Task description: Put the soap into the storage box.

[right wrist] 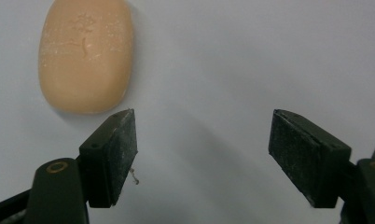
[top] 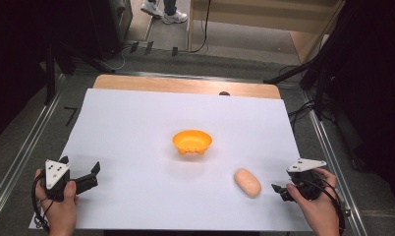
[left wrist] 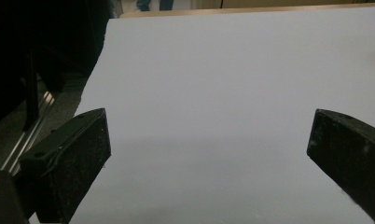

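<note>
Near the lower right of the high view lies a peach-colored bar of soap (top: 247,182) on the white sheet (top: 136,128) that covers the worktop (top: 185,84). Just to the right of it, a hand (top: 319,209) holds the right tool (top: 280,189). Its jaws are spread apart with nothing between them. From the right gripper view, the soap (right wrist: 85,53) sits in the upper left, just past the left jaw and not touching it.

Over at the lower left of the high view, the other hand (top: 62,209) holds the left tool (top: 80,166). Its jaws are spread wide, and only bare white sheet shows between them.

An orange bowl (top: 192,142) stands in the middle of the sheet, well apart from both tools. The soap lies to the lower right of the bowl.
</note>
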Available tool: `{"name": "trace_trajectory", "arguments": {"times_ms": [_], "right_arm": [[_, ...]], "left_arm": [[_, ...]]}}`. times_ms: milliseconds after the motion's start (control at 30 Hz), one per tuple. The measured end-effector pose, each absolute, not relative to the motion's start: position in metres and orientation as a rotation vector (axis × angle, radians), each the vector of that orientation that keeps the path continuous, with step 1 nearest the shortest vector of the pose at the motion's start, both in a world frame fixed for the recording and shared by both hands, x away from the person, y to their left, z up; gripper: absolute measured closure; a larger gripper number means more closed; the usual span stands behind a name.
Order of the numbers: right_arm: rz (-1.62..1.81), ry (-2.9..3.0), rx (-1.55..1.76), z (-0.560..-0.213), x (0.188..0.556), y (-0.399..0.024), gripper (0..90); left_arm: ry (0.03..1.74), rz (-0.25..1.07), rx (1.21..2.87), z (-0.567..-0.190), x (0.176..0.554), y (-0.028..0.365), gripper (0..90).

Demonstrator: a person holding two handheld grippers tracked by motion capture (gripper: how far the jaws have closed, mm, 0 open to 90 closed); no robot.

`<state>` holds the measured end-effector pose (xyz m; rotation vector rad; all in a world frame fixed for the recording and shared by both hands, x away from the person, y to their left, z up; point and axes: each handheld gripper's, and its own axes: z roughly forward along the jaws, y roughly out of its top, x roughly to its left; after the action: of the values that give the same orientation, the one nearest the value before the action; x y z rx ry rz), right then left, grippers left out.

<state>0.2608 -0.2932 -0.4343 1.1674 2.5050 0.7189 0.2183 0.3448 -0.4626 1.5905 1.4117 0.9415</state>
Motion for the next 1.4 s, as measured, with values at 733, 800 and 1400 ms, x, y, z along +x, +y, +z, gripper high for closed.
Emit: {"name": "trace_trajectory", "arguments": {"times_ms": [733, 800, 1400], "right_arm": [[0.585, 2.698, 1.237, -0.432, 0.279, -0.257, 20.7], [0.596, 2.702, 1.23, -0.43, 0.28, -0.252, 20.5], [0.594, 2.746, 1.189, -0.429, 0.287, -0.225, 19.4]], "left_arm": [[1.411, 0.942, 1.593, -0.463, 0.218, 0.345, 0.0], [1.41, 0.942, 1.592, -0.463, 0.218, 0.345, 0.0], [1.41, 0.942, 1.596, -0.463, 0.218, 0.345, 0.0]]}}
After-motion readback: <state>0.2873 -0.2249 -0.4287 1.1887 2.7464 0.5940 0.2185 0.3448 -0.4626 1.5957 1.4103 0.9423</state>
